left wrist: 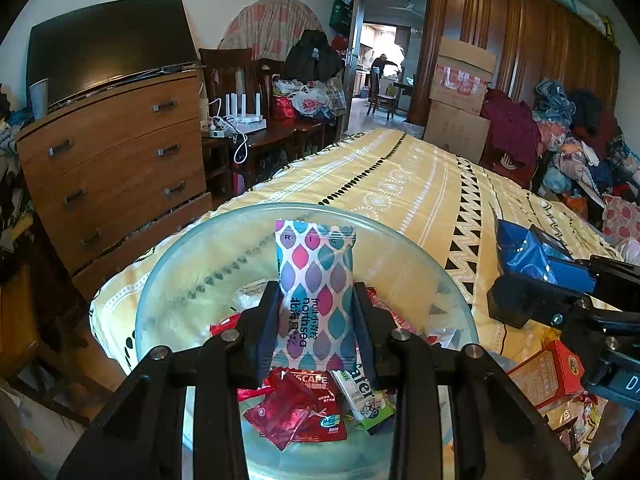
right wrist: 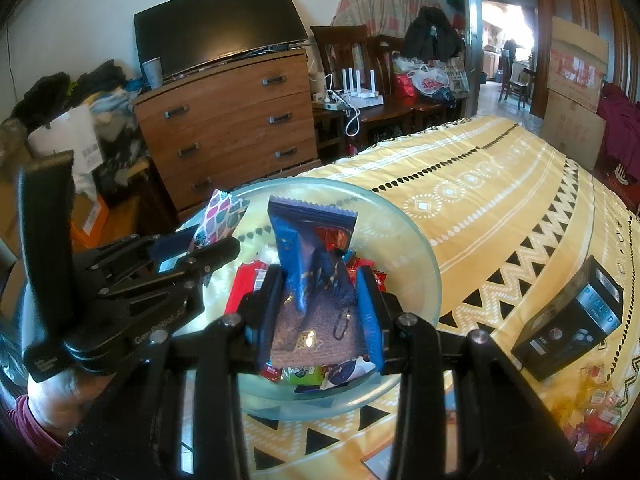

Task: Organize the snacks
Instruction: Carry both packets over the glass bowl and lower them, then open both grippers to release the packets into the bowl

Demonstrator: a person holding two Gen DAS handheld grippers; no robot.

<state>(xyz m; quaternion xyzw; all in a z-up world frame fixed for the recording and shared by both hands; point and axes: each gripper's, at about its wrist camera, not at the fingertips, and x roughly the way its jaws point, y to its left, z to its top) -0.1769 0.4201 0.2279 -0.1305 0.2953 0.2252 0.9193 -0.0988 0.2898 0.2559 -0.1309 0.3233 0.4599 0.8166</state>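
A clear glass bowl (left wrist: 168, 276) sits on the yellow patterned bed cover and holds several snack packets, mostly red ones (left wrist: 296, 412). My left gripper (left wrist: 316, 328) is shut on a white packet with coloured leaf shapes (left wrist: 314, 288), held upright over the bowl. My right gripper (right wrist: 320, 312) is shut on a blue snack packet (right wrist: 304, 240), also above the bowl (right wrist: 416, 248). The left gripper (right wrist: 192, 256) with its leaf packet (right wrist: 220, 216) shows at the left of the right wrist view. The right gripper with the blue packet (left wrist: 524, 252) shows at the right of the left wrist view.
A black box (right wrist: 572, 316) lies on the bed cover (right wrist: 480, 184) to the right of the bowl. Loose sweets (right wrist: 596, 400) and a red carton (left wrist: 548, 372) lie near the front right. A wooden dresser (left wrist: 116, 164) stands past the bed's left edge.
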